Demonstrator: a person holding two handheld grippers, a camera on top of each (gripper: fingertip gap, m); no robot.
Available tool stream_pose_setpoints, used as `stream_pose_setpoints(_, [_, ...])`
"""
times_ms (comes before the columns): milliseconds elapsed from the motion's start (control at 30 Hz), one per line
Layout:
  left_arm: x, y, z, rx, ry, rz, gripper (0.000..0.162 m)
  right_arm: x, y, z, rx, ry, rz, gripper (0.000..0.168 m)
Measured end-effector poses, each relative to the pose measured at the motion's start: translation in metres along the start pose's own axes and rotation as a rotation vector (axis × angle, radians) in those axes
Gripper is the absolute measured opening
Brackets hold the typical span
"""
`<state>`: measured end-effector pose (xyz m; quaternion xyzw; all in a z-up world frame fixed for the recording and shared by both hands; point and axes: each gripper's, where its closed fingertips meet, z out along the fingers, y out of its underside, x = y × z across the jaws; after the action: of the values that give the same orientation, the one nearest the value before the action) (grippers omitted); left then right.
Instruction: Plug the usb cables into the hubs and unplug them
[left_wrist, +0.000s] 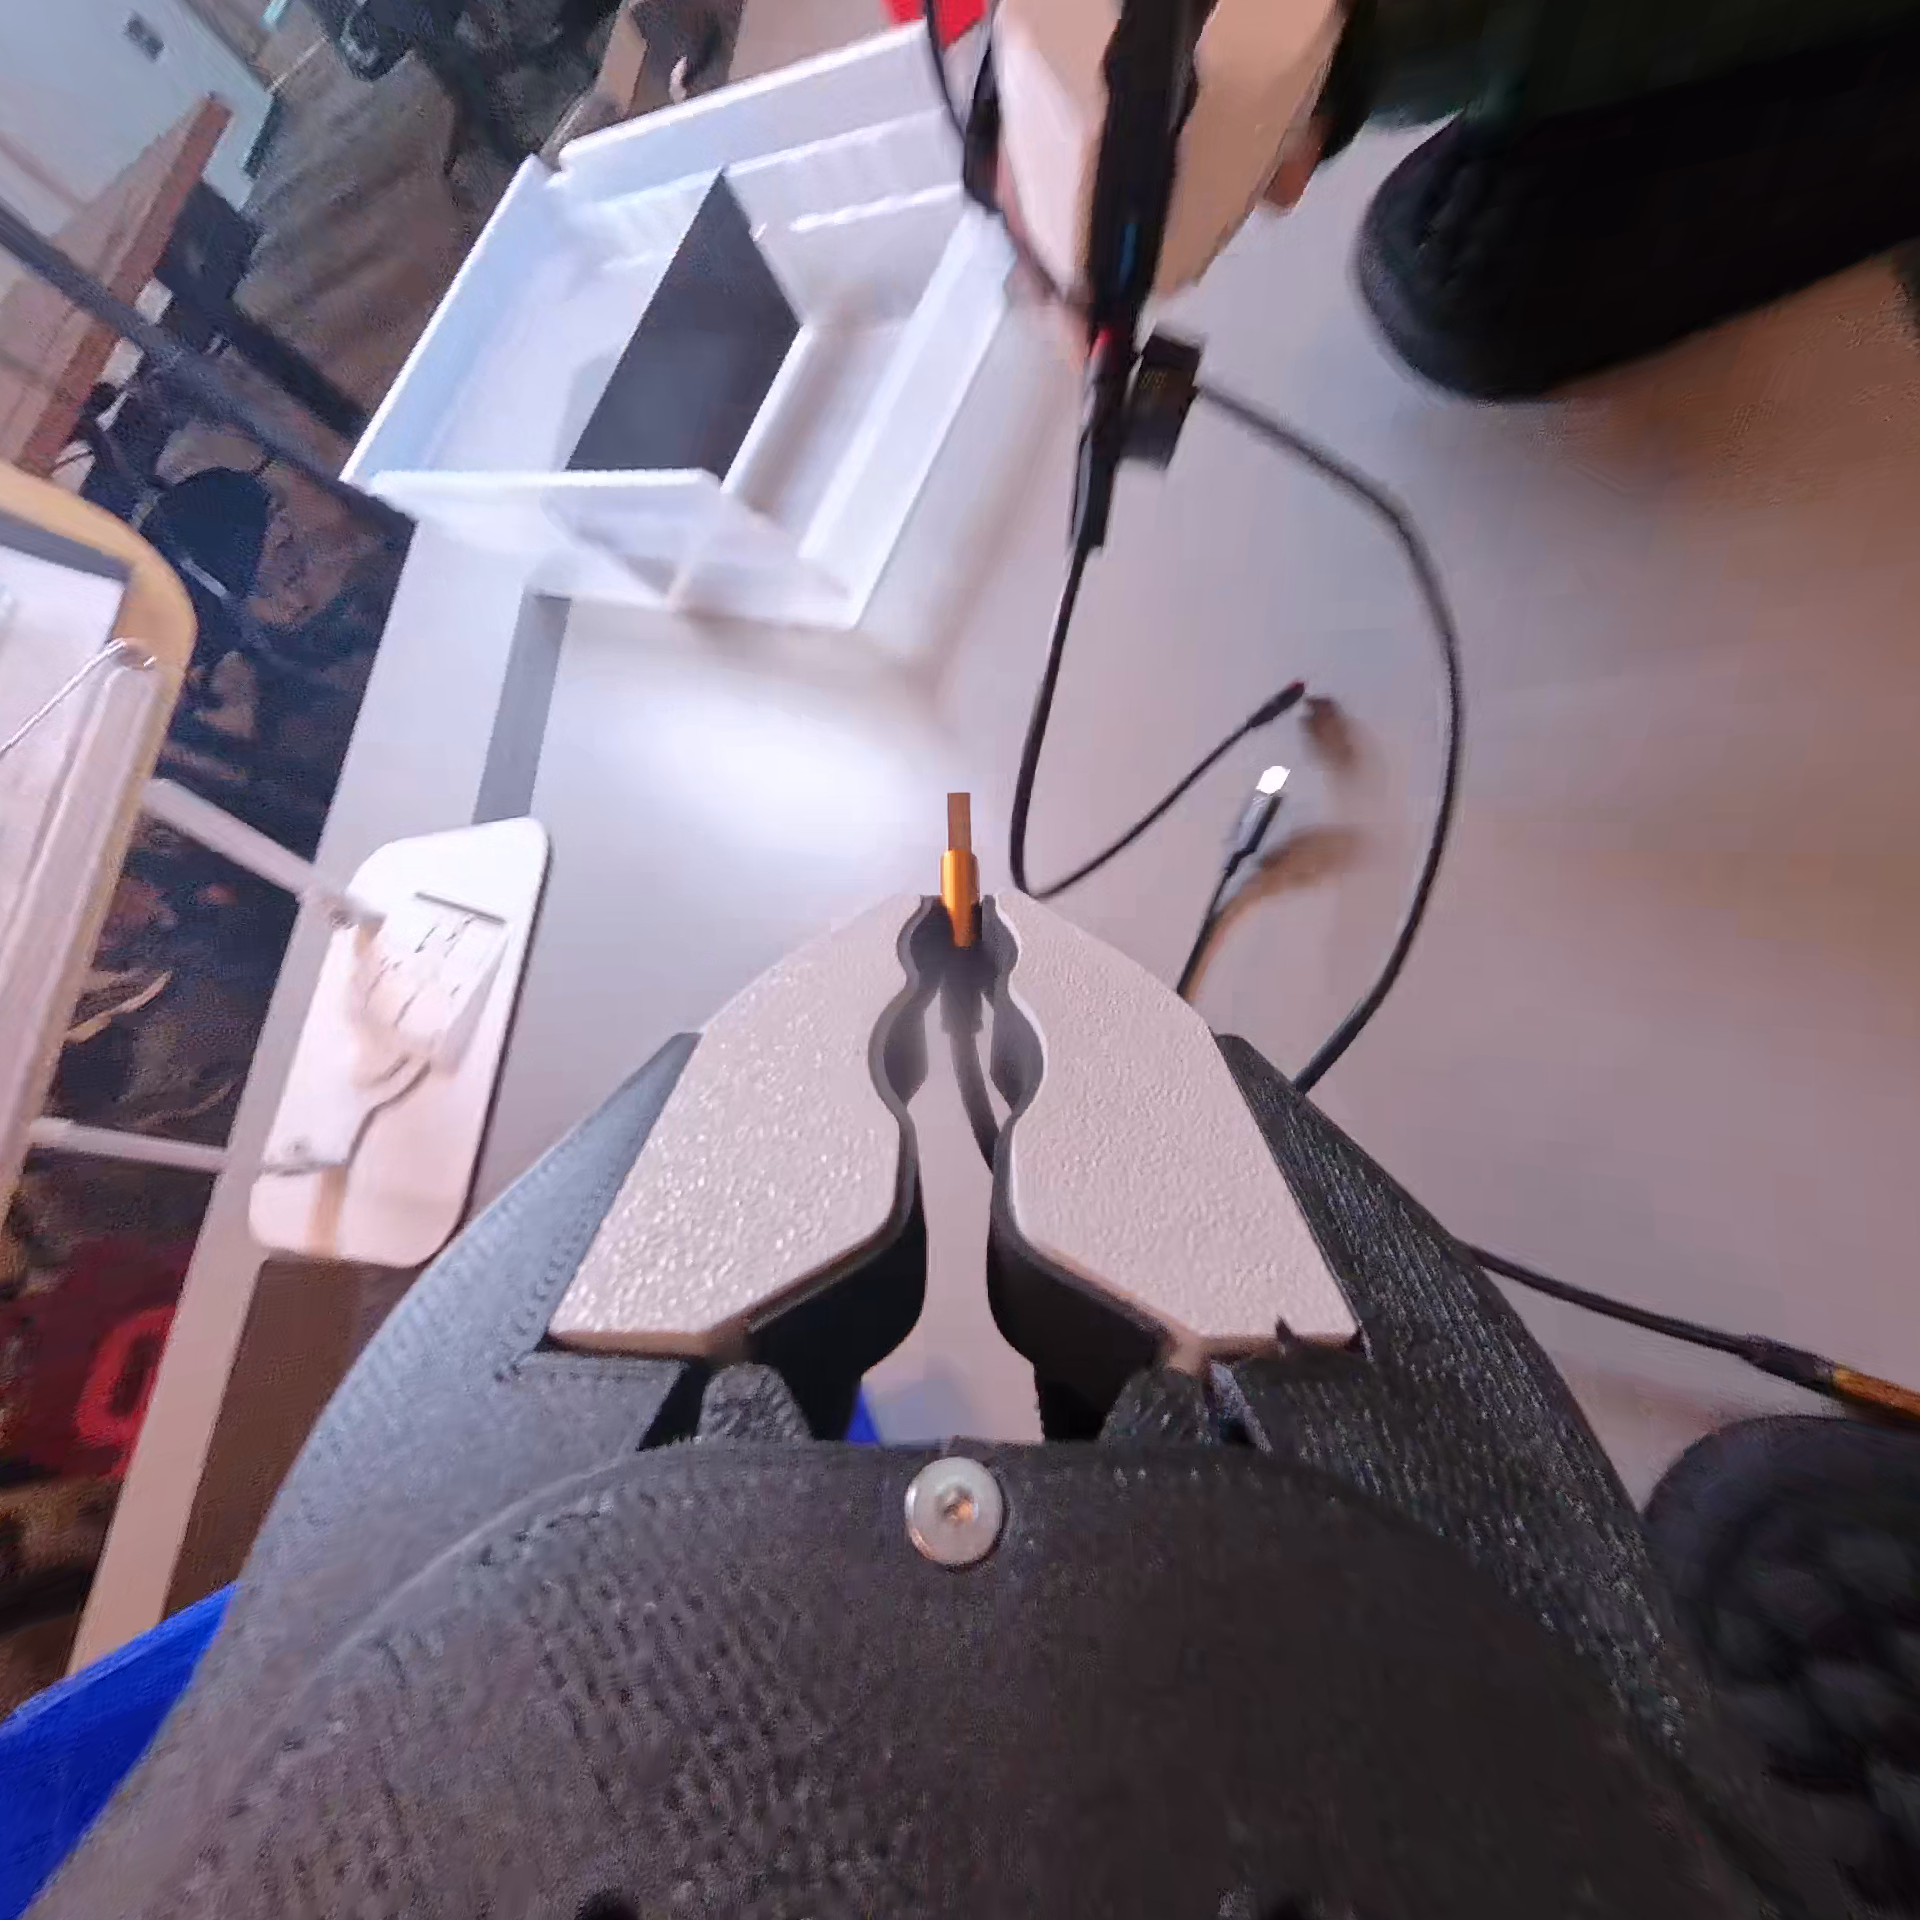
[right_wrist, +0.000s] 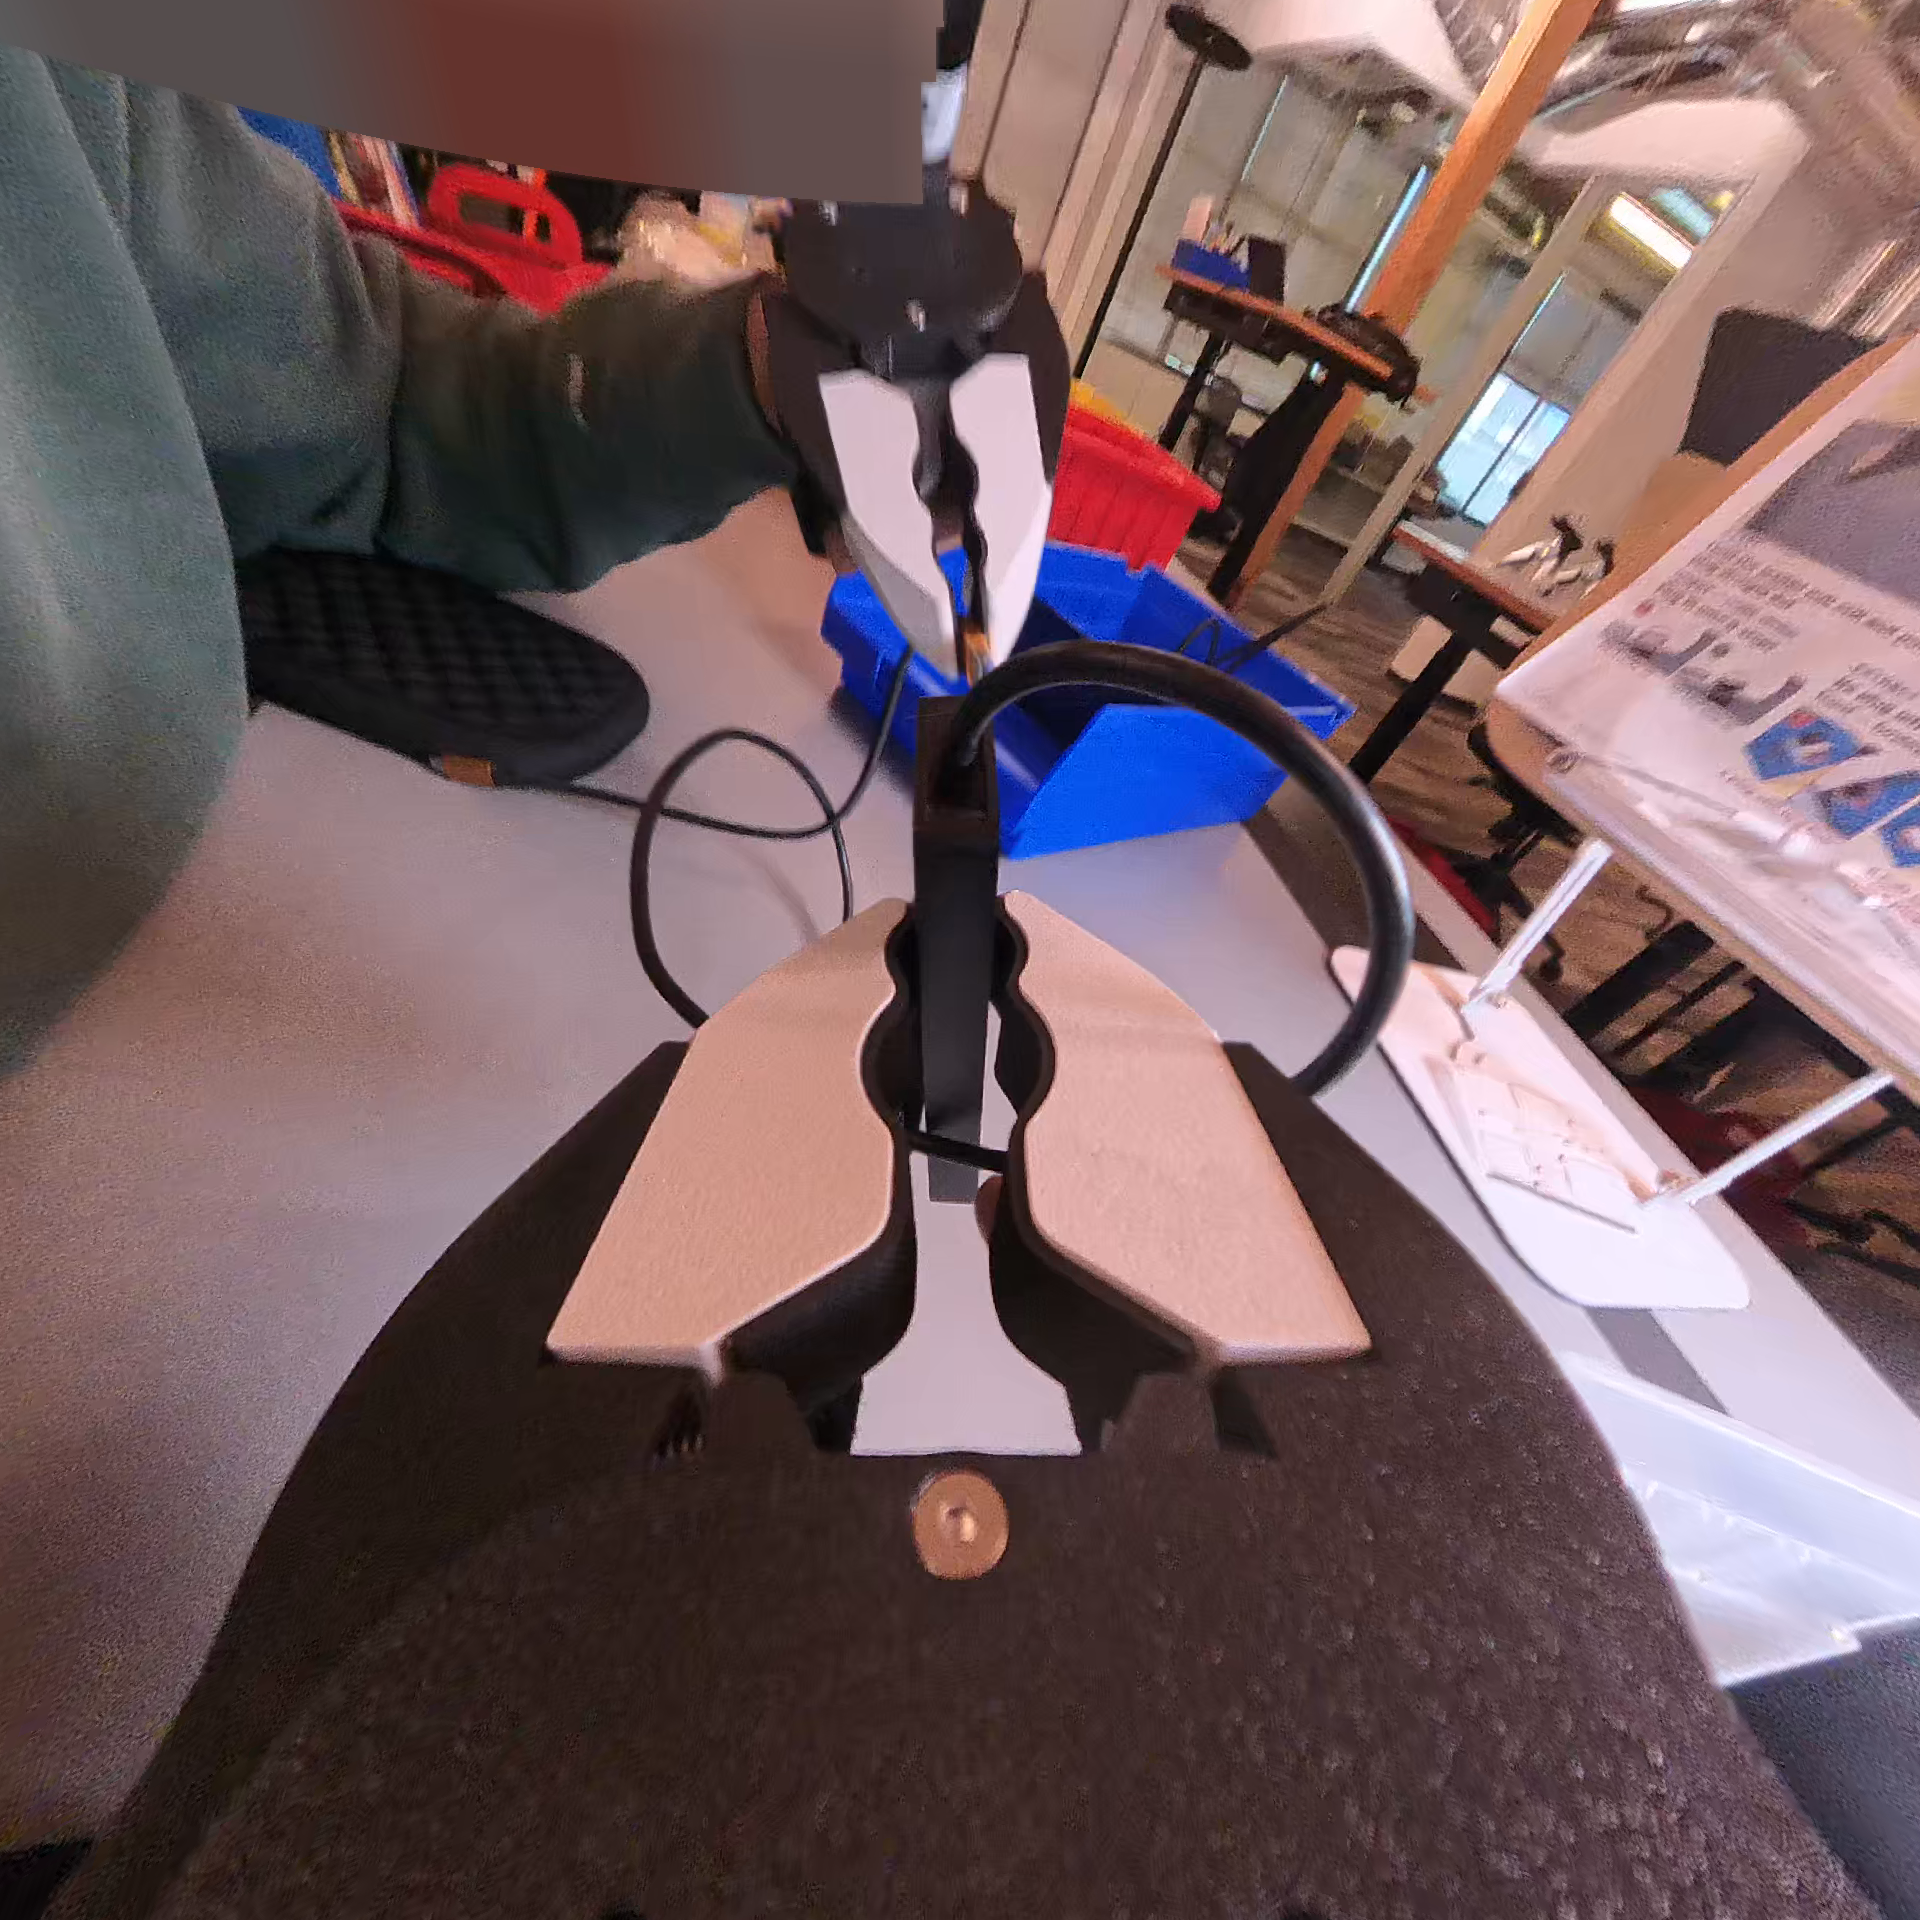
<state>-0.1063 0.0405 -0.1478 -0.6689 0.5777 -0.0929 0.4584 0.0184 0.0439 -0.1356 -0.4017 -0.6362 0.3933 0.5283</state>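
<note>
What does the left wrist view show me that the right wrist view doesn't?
Only the left wrist view: the orange USB plug clamped at the left hand-held gripper tips, two loose cable ends on the table, and a white tray.

Only the right wrist view: the black hub seen edge-on in the right hand-held gripper, its thick cable looping over, and a blue bin.

Both: each gripper shut on its item, the grey table, and the white stand base.
</note>
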Motion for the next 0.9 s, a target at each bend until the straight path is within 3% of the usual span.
stream_pose_setpoints(167, [-0.005,0.038,0.036,-0.116,0.061,-0.104,0.007,-0.002,-0.029,-0.018,0.083,-0.079,0.040,0.012])
stream_pose_setpoints(333, [0.015,0.066,0.067,-0.181,0.145,-0.121,0.016,-0.006,-0.020,-0.017,0.074,-0.086,0.075,0.011])
stream_pose_setpoints(500, [-0.002,0.028,0.034,0.005,0.118,-0.169,0.020,-0.010,-0.006,-0.008,0.032,-0.112,0.095,0.011])
stream_pose_setpoints(633, [0.011,-0.017,0.017,0.163,0.156,-0.166,0.023,-0.013,0.005,0.001,-0.013,-0.110,0.095,0.011])
stream_pose_setpoints(833, [0.057,-0.040,0.063,0.125,0.188,-0.044,0.024,-0.025,0.008,0.025,-0.046,-0.115,0.059,0.011])
stream_pose_setpoints(900, [0.058,-0.038,0.071,0.106,0.148,0.007,0.014,-0.029,0.006,0.030,-0.049,-0.119,0.045,0.011])
